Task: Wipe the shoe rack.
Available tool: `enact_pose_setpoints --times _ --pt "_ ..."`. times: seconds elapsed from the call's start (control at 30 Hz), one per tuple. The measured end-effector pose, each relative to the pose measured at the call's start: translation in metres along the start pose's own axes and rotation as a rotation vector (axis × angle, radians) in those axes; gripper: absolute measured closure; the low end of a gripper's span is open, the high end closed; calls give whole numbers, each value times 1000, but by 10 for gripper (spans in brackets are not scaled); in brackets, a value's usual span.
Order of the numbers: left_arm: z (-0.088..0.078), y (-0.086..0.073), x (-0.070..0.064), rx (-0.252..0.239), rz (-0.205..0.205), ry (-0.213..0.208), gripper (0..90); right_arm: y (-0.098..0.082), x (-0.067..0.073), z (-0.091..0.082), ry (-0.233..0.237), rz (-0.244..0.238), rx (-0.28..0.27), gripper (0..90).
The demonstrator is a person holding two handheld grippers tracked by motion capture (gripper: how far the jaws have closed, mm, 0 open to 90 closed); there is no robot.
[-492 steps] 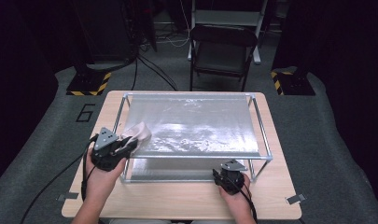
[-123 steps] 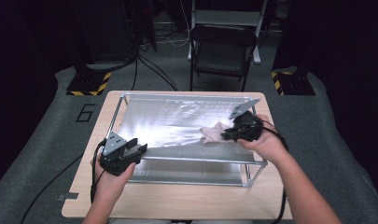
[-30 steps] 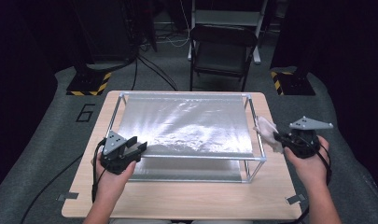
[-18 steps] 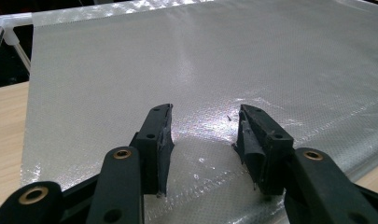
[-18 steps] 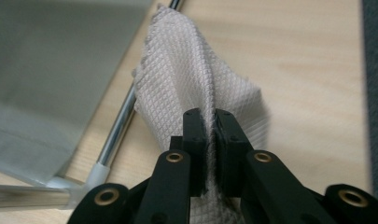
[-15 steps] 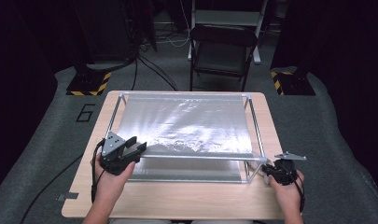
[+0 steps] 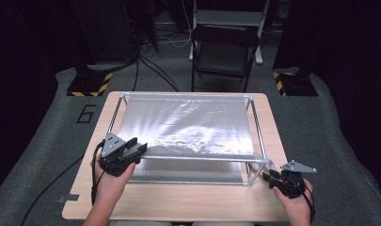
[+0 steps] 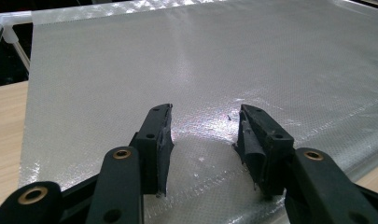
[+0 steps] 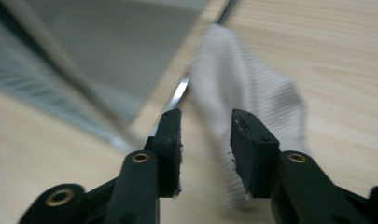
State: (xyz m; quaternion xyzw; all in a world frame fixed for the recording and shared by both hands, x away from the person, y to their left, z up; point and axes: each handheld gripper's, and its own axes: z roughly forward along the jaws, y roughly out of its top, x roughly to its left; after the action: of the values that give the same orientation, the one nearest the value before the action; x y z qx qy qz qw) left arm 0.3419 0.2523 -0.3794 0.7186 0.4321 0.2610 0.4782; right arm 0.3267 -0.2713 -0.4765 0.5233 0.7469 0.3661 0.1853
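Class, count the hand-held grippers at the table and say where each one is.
2. The left hand-held gripper is at the near left of the metal frame, over the plastic sheet; the right hand-held gripper is at its near right corner.

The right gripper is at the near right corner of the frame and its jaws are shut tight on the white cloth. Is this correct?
Not quite. The right gripper is at that corner of the frame, but its jaws have just been opening: the right gripper view shows them apart, with the white cloth lying loose between and beyond them.

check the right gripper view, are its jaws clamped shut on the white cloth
No: the right gripper has its jaws standing apart after just opening, and the white cloth lies loose on the wooden table between and beyond them, unpinched.
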Motion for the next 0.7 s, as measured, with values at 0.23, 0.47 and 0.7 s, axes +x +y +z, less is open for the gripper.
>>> enact_pose_setpoints --times 0.23,0.47,0.7 --pt "0 0 2 -7 -7 1 545 -4 24 3 140 -120 42 662" --pt "-1 1 9 1 -11 -1 544 5 38 20 149 -130 37 778" --pt "4 3 20 -4 -8 15 544 17 41 36 125 -122 15 785"
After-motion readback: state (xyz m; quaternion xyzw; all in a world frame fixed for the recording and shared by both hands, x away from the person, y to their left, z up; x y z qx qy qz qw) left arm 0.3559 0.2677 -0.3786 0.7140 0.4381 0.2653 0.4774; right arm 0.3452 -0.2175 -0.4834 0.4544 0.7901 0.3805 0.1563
